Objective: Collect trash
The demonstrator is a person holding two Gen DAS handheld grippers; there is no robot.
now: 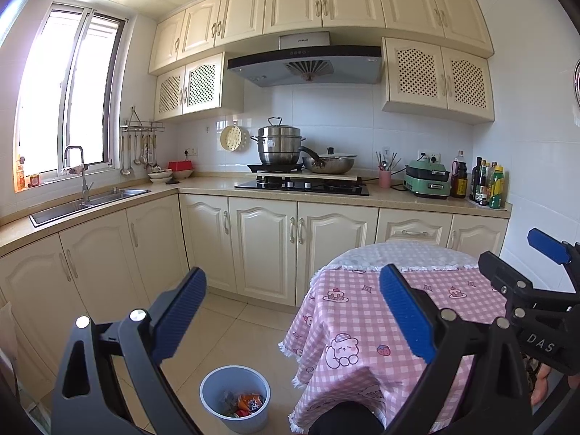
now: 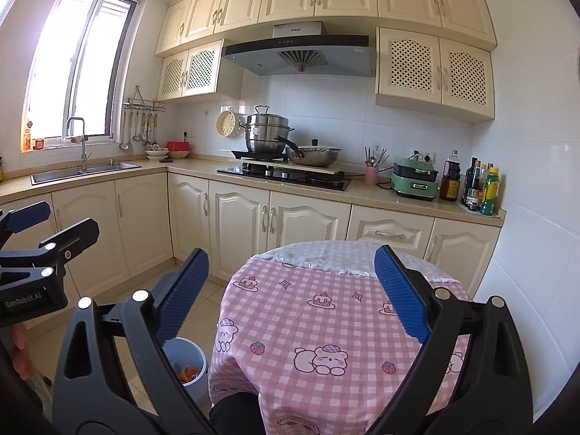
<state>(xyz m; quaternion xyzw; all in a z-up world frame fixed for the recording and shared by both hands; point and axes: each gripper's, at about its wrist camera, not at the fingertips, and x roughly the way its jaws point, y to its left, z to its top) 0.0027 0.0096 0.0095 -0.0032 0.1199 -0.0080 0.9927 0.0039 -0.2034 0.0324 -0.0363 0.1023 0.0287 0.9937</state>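
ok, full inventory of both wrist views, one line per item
Bin: 1, blue-grey, floor left of the table, wrappers inside.
Table: 1, round, pink check cloth, nothing on it.
Steamer pot: 1, steel, on hob.
Wok: 1, steel, lidded, on hob.
Green cooker: 1, counter right.
Bottles: several, dark and green, counter far right.
Pink utensil cup: 1, right of the hob.
Sink: 1, steel, under window.
Left hand-held gripper: black, blue pads, open.
Right hand-held gripper: same, open.

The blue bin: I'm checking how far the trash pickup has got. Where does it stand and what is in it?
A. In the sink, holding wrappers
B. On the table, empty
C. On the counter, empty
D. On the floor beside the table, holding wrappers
D: the blue bin stands on the floor tiles beside the round table, with orange wrappers inside.
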